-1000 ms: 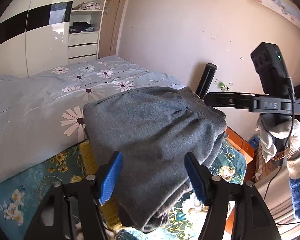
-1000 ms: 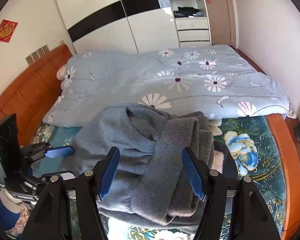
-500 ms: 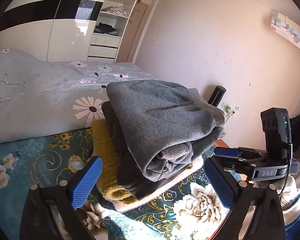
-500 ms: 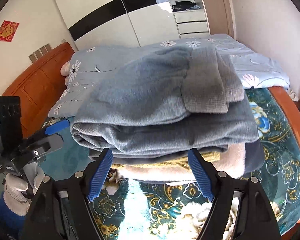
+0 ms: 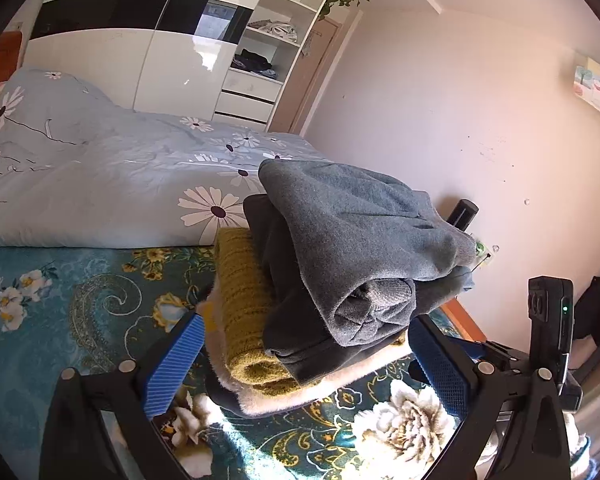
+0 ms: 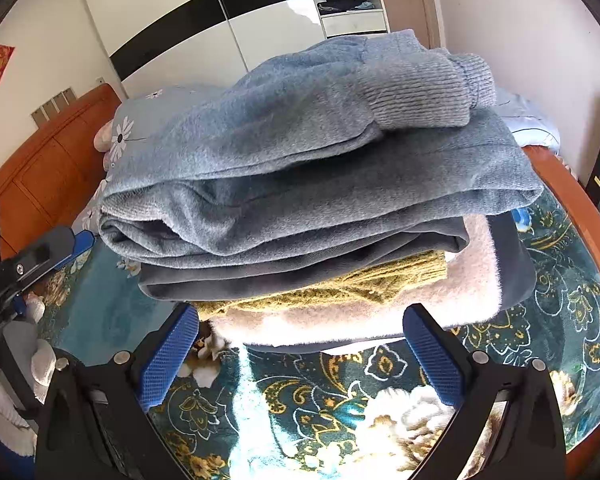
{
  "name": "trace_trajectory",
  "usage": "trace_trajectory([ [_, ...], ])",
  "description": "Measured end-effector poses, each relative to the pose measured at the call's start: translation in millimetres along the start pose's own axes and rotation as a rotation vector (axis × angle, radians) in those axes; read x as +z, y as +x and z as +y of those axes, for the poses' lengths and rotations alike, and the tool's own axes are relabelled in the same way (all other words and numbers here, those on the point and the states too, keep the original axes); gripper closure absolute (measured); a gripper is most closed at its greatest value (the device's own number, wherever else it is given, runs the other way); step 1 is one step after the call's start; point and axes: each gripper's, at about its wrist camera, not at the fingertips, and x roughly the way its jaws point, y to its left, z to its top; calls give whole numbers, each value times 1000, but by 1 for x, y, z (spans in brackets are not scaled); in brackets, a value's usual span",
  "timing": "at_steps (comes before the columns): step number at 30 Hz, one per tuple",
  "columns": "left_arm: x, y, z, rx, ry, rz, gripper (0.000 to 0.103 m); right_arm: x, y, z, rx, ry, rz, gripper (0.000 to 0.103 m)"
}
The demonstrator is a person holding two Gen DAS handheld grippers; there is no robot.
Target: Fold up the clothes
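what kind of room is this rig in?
Almost certainly a home bedroom: a bed with a daisy-print duvet and wooden headboard, a glossy sliding-door wardrobe, and a stack of folded clothes on the bed.

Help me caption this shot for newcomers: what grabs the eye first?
A stack of folded clothes on the teal floral blanket, a grey-blue sweater on top, a mustard knit lower down. Both grippers, left and right, hover open before it. Behind lies a daisy-print duvet.
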Motion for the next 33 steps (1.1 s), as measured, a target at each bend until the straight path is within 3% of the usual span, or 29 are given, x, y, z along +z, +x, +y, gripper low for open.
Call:
trace_trajectory([
  [6, -1, -9, 1, 52, -1, -48, 0, -3, 0, 4, -36, 2, -34, 0],
  [13, -12, -4, 1, 118, 8, -38, 0, -3, 6, 6, -24, 0, -14, 0],
  [22, -44, 22, -8, 193, 79, 55, 0, -13, 19, 12, -52, -23, 28, 0],
  [33, -58, 35, -5, 177, 75, 121, 0, -21, 27, 6, -71, -3, 67, 0],
])
